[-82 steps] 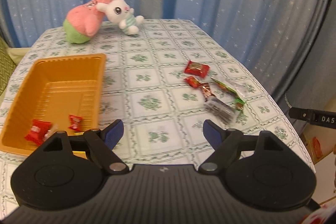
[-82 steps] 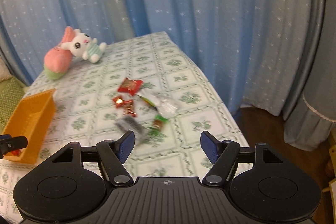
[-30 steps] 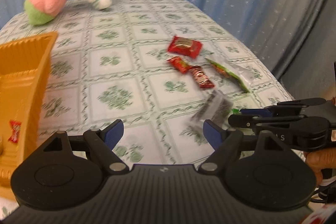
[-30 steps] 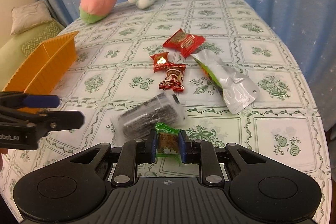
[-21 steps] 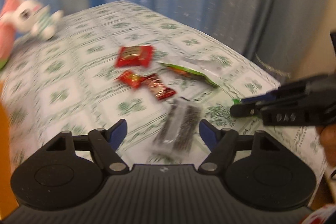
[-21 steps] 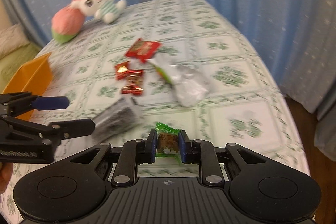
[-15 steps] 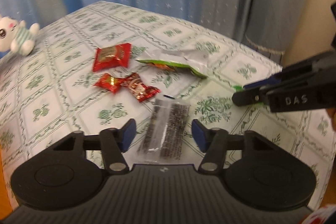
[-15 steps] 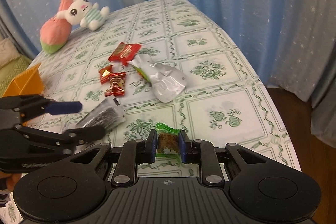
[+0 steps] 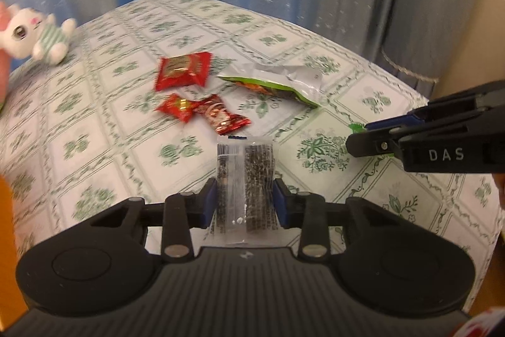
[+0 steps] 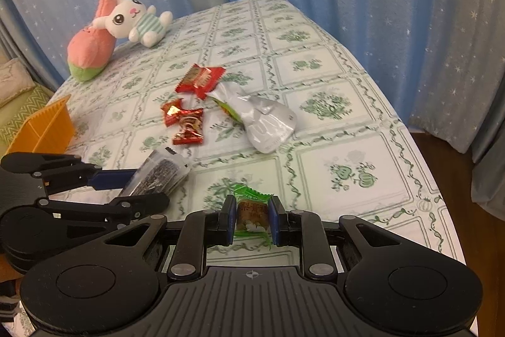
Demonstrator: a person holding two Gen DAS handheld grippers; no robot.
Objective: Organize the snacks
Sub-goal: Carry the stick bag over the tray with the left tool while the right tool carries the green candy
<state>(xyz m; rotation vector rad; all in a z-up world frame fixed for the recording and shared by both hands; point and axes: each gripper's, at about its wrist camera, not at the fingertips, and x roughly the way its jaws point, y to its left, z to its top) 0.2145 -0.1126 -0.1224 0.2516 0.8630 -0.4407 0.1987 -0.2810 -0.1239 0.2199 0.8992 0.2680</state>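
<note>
Left wrist view: the left gripper (image 9: 244,201) is closing its jaws, pads against both sides of the clear sesame packet (image 9: 244,179) above the table (image 9: 94,128). Right wrist view: the right gripper (image 10: 252,218) is clamped tight on a green-wrapped candy (image 10: 252,213), lifted off the cloth.

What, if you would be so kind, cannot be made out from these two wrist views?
- Orange tray: right wrist view shows one corner; the frame edge and left gripper hide its contents.
- Bunny plush: left wrist view, motion-blurred, cut by the edge.
- Green-wrapped candy: print too small to read.
- Clear packet of dark snack: lower end hidden behind the gripper body.
</note>
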